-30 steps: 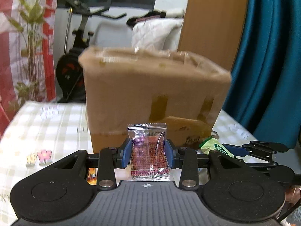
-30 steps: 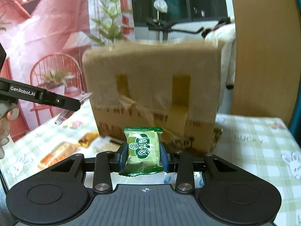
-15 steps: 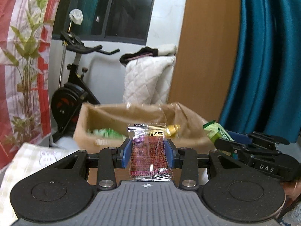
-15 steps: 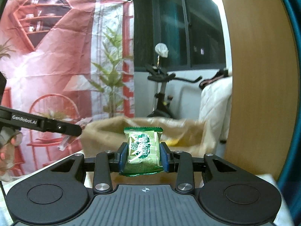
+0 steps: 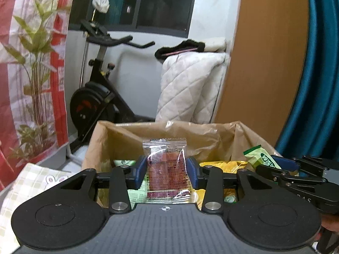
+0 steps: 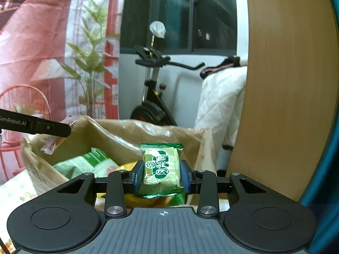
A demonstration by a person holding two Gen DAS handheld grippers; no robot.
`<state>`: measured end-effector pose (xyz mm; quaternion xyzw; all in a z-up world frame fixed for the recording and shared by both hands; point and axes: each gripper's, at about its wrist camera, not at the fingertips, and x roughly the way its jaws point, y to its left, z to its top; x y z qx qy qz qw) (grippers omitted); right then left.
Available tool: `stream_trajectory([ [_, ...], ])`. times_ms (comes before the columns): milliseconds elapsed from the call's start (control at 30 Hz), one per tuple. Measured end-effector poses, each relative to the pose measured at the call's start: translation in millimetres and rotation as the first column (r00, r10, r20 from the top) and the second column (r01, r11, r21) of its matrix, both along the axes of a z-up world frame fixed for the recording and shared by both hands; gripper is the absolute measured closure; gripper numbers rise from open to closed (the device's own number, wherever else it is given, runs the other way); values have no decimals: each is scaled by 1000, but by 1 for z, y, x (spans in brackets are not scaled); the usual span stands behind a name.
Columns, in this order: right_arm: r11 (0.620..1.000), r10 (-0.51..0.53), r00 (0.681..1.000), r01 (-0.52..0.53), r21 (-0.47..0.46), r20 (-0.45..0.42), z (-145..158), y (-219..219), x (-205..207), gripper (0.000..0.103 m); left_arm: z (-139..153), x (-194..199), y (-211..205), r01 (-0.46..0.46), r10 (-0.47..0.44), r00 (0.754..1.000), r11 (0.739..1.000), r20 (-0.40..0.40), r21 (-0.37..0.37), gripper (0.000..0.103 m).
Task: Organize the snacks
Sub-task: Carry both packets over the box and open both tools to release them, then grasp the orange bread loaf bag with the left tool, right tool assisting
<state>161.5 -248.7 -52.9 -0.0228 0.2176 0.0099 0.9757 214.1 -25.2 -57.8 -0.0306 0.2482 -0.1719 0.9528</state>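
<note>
A clear packet with a red snack (image 5: 166, 160) stands upright between the blue pads of my left gripper (image 5: 167, 174). Its jaws are opening, though the pads still touch the packet's sides. My right gripper (image 6: 161, 177) is shut on a green snack packet (image 6: 161, 165). Both packets hang over the open cardboard box (image 5: 131, 135), which holds a green bag (image 6: 89, 163) and a yellow bag (image 5: 224, 165). In the left wrist view the right gripper (image 5: 273, 165) comes in over the box's right rim. In the right wrist view the left gripper (image 6: 63, 129) is over the box's left rim (image 6: 127, 135).
The box sits on a table with a checked cloth (image 5: 31, 175). Behind it stand an exercise bike (image 5: 95, 97), a white quilt (image 5: 190, 84) and a wooden panel (image 5: 264, 63). A teal curtain (image 5: 317, 84) hangs at the right.
Both grippers have risen from in front of the box's side and moved over its open top with their packets. The left jaws stand slightly wider than before.
</note>
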Motion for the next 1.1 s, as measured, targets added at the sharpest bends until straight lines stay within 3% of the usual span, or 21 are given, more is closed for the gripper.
stream_trajectory([
  [100,1000,1,1000,-1,20,4,-3,-1,-9,55,-4,-1,3,1,-1,1000,1000,-12,17,43],
  [267,1000,23,1000,-23,19,20,5,5,-25,46,-1,-13,8,-11,12,1000,999,-26,37,38],
  [700,995,50,998,-52,88,28,19,20,-80,45,23,-68,36,-11,11,1000,1000,-26,22,38],
  [1100,989,49,998,-45,143,-27,-10,28,-122,45,-2,-110,60,-37,37,996,999,-83,10,38],
])
